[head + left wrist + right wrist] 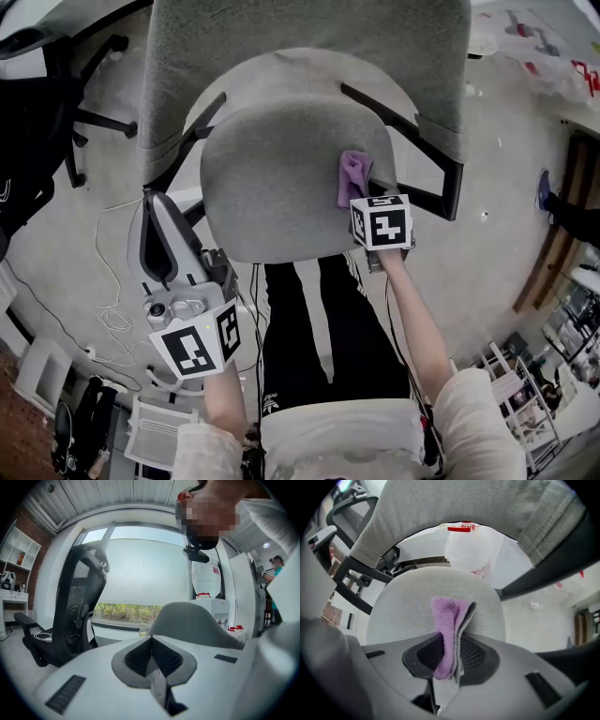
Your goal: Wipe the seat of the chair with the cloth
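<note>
While the right gripper (450,654) is held out over the chair, its fingers are clenched on a purple fleecy cloth with a grey backing (449,620), folded lengthwise and jutting forward from between them. Item one: grey fabric-upholstered office chair, with its rounded seat (267,178) facing the person and its tall backrest (309,56) beyond. Item two: the cloth (353,176), lying against the right part of the seat, near the black armrest bar (412,183). Item three: the right gripper (362,194), its marker cube uppermost, at the seat's right front edge, with the bare right forearm (417,319) stretched straight forward behind it. Item four: the left gripper (161,220), held off the chair, just beside the seat's left front corner and above the grey floor (75,234). In the left gripper view its fingers (140,656) are pressed together with nothing between them, and it is angled upward toward a bright window (140,573). Item five: black mesh-backed office chair (75,606), standing well apart at the left. Item six: the person's black trousers with white stripes (319,328), directly below the seat's front edge. Item seven: thin white cable (108,281), looped on the floor at the left.
</note>
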The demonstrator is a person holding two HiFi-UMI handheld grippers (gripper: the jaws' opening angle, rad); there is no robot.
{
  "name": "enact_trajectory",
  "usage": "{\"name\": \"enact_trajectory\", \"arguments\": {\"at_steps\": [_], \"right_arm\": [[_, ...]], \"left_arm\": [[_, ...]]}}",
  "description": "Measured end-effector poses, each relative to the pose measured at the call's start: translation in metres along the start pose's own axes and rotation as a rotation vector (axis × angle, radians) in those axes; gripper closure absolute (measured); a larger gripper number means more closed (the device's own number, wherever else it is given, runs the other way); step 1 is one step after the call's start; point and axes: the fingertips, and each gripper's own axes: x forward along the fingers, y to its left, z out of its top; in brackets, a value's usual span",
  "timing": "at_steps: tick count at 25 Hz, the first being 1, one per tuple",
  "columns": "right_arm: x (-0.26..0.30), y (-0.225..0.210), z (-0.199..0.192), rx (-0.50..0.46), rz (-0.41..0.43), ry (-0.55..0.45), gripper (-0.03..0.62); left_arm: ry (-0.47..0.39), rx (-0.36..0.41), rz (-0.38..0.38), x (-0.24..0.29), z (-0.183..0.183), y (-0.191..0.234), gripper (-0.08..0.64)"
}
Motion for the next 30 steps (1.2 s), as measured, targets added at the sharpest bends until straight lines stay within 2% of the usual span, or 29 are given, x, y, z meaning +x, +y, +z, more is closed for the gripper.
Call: {"name": "enact_trajectory", "arguments": {"at_steps": [7,11,14,25,28,30], "right_arm": [[-0.009,-0.036,-0.006,0.035,-0.122,0.015,0.5],[-0.015,-0.049,-0.007,0.012,-0.221,0.026,0.5],[-0.016,-0.057,-0.006,0.018,-0.263,0.021,0.5],[-0.024,-0.067,-0.007,0.02,-0.28,0.028,0.5],[-0.032,-0.053,-0.001,0.018,-0.268,-0.005,0.5],[-0.035,-0.029,0.006,-0.003,-0.221,-0.038,0.5]], "left_arm": [[0.002,0.005,-0.026,0.006,0.0,-0.012,0.548],[0.003,0.006,-0.036,0.006,0.0,-0.013,0.548],[0.002,0.005,-0.032,0.006,-0.001,-0.012,0.548],[0.005,0.005,-0.008,0.001,-0.005,0.001,0.548],[0.004,0.006,0.01,-0.001,-0.006,0.008,0.548],[0.003,0.01,0.029,-0.004,-0.005,0.014,0.548]]}}
